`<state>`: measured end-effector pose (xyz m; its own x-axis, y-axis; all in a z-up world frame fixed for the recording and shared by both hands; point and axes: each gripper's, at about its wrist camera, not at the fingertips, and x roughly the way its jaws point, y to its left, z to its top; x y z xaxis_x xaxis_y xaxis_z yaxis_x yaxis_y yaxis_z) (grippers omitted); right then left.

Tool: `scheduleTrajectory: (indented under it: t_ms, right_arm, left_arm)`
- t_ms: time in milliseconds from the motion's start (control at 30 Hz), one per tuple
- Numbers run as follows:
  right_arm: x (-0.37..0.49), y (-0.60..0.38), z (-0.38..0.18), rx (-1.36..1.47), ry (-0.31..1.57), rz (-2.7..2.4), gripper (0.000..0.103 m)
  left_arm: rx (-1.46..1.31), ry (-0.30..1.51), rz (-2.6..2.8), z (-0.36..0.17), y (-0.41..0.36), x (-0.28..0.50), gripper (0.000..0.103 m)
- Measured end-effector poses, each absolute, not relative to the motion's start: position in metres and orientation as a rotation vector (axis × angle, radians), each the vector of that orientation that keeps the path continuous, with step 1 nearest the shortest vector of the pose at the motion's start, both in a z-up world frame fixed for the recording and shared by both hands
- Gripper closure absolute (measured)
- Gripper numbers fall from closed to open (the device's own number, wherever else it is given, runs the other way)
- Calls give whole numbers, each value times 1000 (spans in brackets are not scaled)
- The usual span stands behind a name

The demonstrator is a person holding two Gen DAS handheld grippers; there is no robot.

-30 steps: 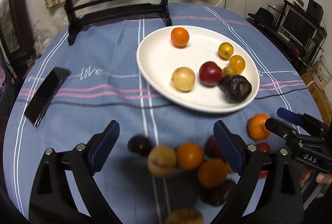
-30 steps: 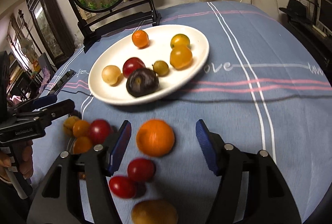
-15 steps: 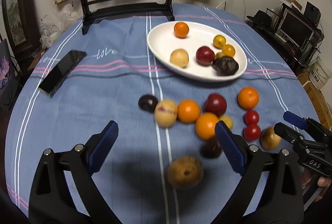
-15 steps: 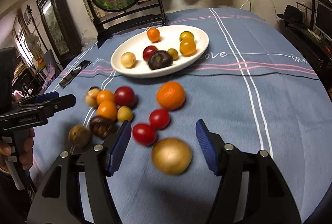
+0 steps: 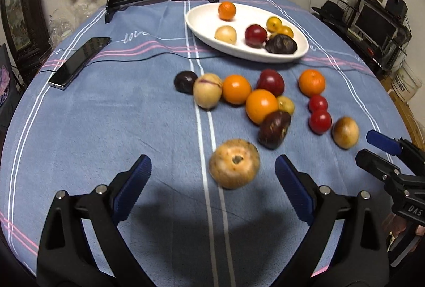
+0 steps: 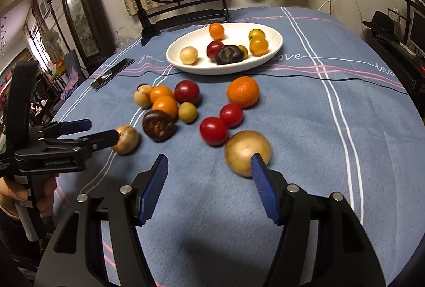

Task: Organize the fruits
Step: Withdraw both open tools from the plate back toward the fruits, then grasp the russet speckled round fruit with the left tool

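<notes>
Fruit sorting: both grippers empty above the worktop.
My left gripper (image 5: 212, 175) and right gripper (image 6: 209, 175) stand open, gripping nothing. Loose fruits (image 5: 261, 106) lie clustered on the blue cloth (image 5: 106, 114), near the white plate (image 5: 204, 21) holding others.

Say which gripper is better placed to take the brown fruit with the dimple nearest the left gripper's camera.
Left, probably. The dimpled brown fruit lies just ahead of the open left gripper, roughly centred between its fingers. The right gripper fronts another brown fruit, off-centre by one finger.
</notes>
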<state>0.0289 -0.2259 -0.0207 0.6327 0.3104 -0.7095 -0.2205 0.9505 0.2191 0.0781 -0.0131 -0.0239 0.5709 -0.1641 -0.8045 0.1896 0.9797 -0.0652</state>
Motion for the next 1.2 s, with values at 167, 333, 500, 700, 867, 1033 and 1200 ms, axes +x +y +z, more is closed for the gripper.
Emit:
scheduleTrajectory:
  t_ms: [167, 333, 500, 700, 867, 1033, 1200]
  right_arm:
    - [25, -222, -24, 107, 843, 311, 38]
    - [24, -223, -22, 134, 839, 336, 38]
    - [24, -215, -20, 126, 836, 374, 38]
    - [27, -208, -23, 118, 857, 391, 38]
    - [28, -198, -27, 108, 886, 413, 38]
    - [32, -182, -31, 78, 911, 426, 38]
    - [48, -161, -31, 37, 930, 422, 38]
  left_arm:
    - [79, 922, -223, -30, -24, 75, 7]
    - [103, 932, -226, -37, -29, 78, 7]
    - [101, 950, -249, -45, -33, 83, 16]
    - [130, 963, -265, -55, -39, 84, 31]
    - [61, 963, -296, -51, -25, 86, 57]
    - [44, 961, -291, -50, -13, 81, 57]
    - [13, 949, -266, -46, 10, 81, 57]
